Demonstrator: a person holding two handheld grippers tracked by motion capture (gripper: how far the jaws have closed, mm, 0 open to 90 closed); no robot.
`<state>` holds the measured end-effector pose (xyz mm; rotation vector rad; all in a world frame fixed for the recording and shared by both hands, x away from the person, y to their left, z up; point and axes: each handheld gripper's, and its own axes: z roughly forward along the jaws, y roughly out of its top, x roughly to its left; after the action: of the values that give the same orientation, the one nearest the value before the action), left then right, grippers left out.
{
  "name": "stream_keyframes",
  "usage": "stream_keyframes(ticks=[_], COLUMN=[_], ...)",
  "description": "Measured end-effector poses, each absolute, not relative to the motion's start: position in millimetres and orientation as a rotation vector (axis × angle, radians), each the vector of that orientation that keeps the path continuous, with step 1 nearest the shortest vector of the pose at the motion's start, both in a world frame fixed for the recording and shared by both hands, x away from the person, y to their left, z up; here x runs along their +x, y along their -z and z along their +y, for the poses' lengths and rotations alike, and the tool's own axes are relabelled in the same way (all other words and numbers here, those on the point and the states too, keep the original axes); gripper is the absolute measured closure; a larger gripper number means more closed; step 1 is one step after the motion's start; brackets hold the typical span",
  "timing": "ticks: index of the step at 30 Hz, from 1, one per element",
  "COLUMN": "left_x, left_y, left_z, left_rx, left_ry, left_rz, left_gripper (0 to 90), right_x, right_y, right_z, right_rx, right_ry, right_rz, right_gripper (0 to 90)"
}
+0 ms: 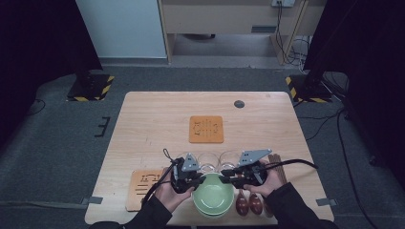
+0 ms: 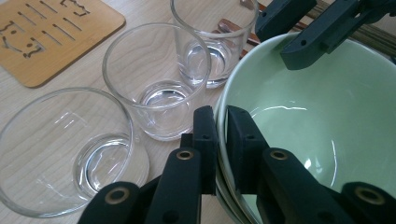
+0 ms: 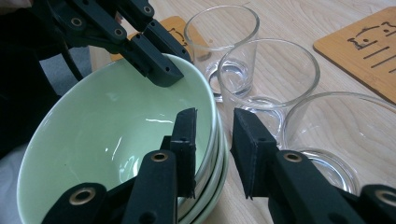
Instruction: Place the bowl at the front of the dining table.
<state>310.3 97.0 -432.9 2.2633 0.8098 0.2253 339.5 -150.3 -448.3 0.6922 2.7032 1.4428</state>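
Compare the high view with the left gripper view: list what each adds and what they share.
High view adds: the whole table, the person's left hand and right hand, two brown spoons, and a near-left wooden mat.
Left gripper view adds: the left gripper shut on the green bowl at its rim, with more rims stacked beneath.
Shared: the bowl, three empty glasses, the centre mat, the right gripper.
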Motion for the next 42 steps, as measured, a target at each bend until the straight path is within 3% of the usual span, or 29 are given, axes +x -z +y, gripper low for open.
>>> stream_keyframes(ticks=[2,22,26,29,35,38,39,42], left_x=[310.4,301.5,300.1,300.8,304.4,306.7,307.1,308.1], left_y=[429.2,423.0,420.5,421.0,421.2,421.3,421.8,426.4], left_z=[99.5,94.8,93.7,94.4,97.9,100.0,100.0,97.8], left_rx=[2.233,2.225,2.226,2.225,2.218,2.192,2.193,2.210], left_ry=[-0.183,-0.293,-0.306,-0.294,-0.252,-0.213,-0.215,-0.221], left_rz=[0.826,0.776,0.769,0.778,0.784,0.794,0.793,0.786], left_gripper=[84.9,86.1,86.2,85.9,85.0,82.7,75.7,71.6], right_x=[339.6,340.1,338.9,339.0,337.4,335.2,334.4,333.6], right_y=[448.4,451.3,450.6,450.8,450.3,448.1,447.3,446.7], right_z=[-150.1,-145.8,-139.6,-135.0,-134.5,-133.7,-133.5,-133.3], right_rx=[0.693,0.682,0.632,0.604,0.567,0.526,0.510,0.495], right_ry=[-1.442,-1.439,-1.416,-1.378,-1.373,-1.357,-1.353,-1.352], right_rz=[2.701,2.713,2.728,2.708,2.679,2.662,2.656,2.648], right_gripper=[71.3,69.8,73.9,84.1,84.5,84.6,84.5,84.5])
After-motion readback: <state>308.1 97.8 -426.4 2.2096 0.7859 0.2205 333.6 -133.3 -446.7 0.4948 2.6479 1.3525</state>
